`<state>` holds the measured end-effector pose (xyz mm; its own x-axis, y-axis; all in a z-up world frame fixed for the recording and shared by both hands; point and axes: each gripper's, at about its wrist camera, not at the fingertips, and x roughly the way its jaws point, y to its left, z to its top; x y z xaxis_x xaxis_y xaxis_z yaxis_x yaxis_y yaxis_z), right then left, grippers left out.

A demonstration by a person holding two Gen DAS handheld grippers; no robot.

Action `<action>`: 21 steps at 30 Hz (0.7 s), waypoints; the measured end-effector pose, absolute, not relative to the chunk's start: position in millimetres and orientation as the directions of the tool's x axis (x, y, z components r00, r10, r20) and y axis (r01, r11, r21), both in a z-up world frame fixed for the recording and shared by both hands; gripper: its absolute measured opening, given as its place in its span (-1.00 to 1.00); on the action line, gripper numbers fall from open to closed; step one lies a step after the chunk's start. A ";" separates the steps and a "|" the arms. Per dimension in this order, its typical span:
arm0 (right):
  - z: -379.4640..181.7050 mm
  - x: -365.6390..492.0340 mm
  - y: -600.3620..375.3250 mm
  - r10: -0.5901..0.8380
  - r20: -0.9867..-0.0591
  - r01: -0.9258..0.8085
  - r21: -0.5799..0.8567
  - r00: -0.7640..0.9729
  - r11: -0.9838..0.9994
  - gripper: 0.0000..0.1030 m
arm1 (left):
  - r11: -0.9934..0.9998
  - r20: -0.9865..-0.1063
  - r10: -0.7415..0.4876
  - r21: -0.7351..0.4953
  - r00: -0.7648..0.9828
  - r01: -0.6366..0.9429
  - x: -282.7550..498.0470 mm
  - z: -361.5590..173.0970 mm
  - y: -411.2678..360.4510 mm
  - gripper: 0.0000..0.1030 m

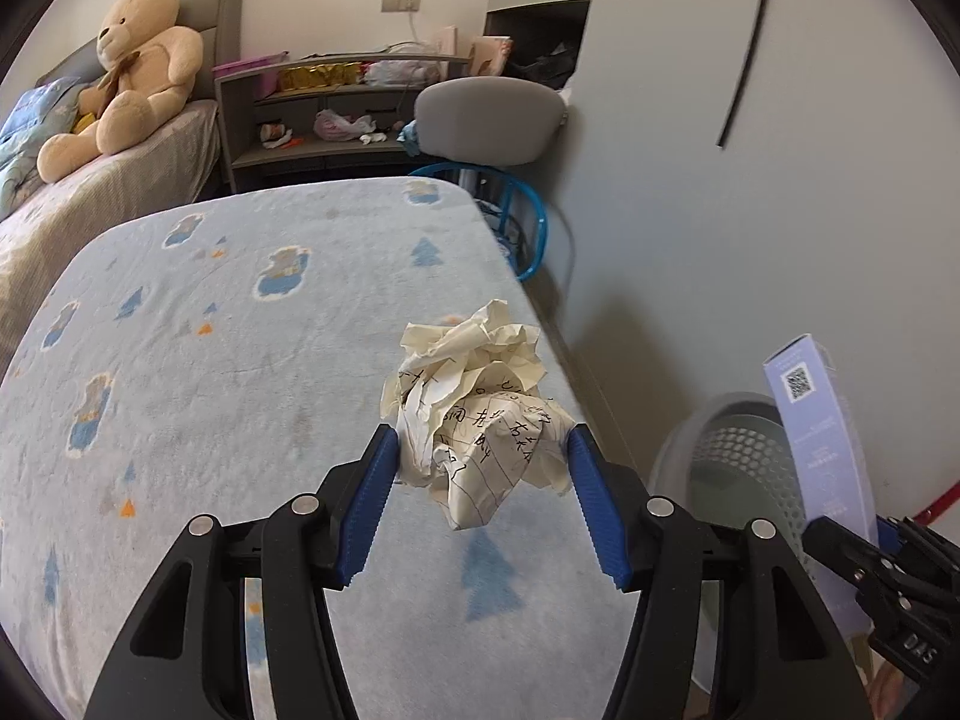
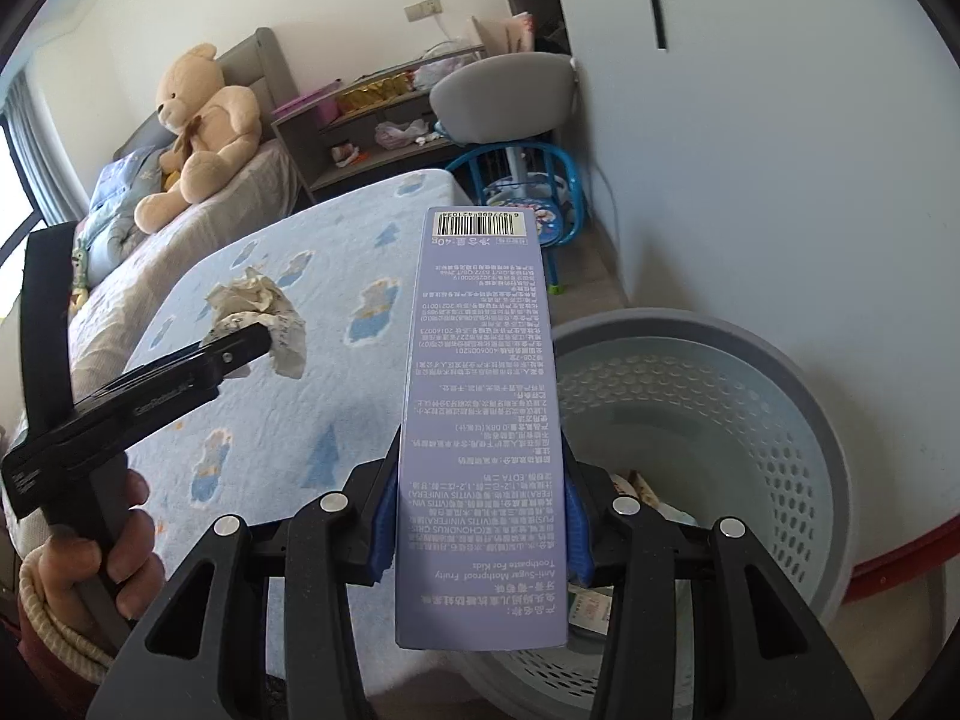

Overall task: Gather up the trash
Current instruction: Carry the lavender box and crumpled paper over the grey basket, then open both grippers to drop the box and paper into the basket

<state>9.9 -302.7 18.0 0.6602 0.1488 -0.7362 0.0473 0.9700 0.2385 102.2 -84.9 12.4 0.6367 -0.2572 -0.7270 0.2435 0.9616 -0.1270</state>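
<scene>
Beside the bed's (image 1: pixel 180 396) corner, my left claw (image 1: pixel 480 450) grips crumpled paper (image 1: pixel 474 408) while my right claw (image 2: pixel 480 516) clamps a toothpaste box (image 2: pixel 486 396); neither has reached the perforated wastebasket (image 2: pixel 804 420) yet.

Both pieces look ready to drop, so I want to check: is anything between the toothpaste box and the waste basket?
Nothing visible. The toothpaste box, clamped in the right hand-held gripper, sits beside the open waste basket, just right of it. The crumpled paper hangs left, over the blanket.

Purple box (image 2: pixel 486 420): "Toothpaste For Kids", "Anti-Sugar Mothproof Fruity", barcode, Chinese print, all upside down. Crumpled paper (image 1: pixel 480 414): illegible handwriting.
</scene>
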 end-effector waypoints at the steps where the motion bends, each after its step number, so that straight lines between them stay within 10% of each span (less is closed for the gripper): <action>1: 17.5 3.9 -311.3 0.132 -0.739 0.068 0.234 0.660 0.970 -0.18 | 0.955 -0.724 -0.274 -0.130 0.633 0.265 95.0 15.3 -94.2 0.10; 21: -9.2 -43.9 -395.1 -0.002 -0.783 0.241 0.189 0.622 0.952 -0.14 | 0.881 -0.752 -0.353 -0.066 0.556 0.469 39.2 5.0 -223.8 0.27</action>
